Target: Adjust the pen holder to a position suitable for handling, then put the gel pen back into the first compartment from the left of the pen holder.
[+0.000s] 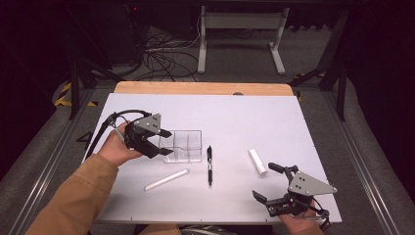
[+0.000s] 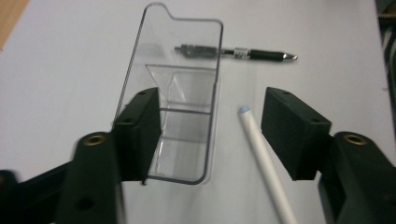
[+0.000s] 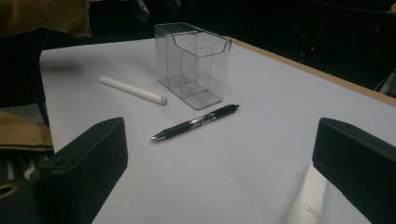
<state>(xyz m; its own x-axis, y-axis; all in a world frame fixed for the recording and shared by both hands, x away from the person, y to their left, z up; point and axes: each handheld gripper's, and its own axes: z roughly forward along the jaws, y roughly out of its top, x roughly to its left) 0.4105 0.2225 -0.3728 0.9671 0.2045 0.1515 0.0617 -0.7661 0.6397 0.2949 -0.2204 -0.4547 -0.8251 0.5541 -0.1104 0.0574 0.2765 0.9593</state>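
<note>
grey matting covers the table [image 1: 235, 117], with a strip of bare wood along its far edge and dark floor and cables beyond. on the left side of it stands a clear plastic holder [image 1: 185, 145], upright, with inner dividers that split it into compartments.

the left gripper [image 1: 165, 142] sits right at the holder's near-left end, held by a hand in a tan sleeve. its jaws are partly apart; in the left gripper view 1 jaw overlaps the holder's left wall and the other stands off to the right, past a white pen [image 2: 267, 164] lying beside the holder. the pads do not press on the holder, and nothing is clamped.

a black pen [image 1: 209, 165] lies just right of the holder, and the white pen lies on the mat in front of it, slanted. a short white tube [image 1: 257, 161] lies further right.

the right gripper [image 1: 264, 181] rests low at the near-right corner, its 2 jaws spread wide with nothing between them, close to the white tube.
</note>
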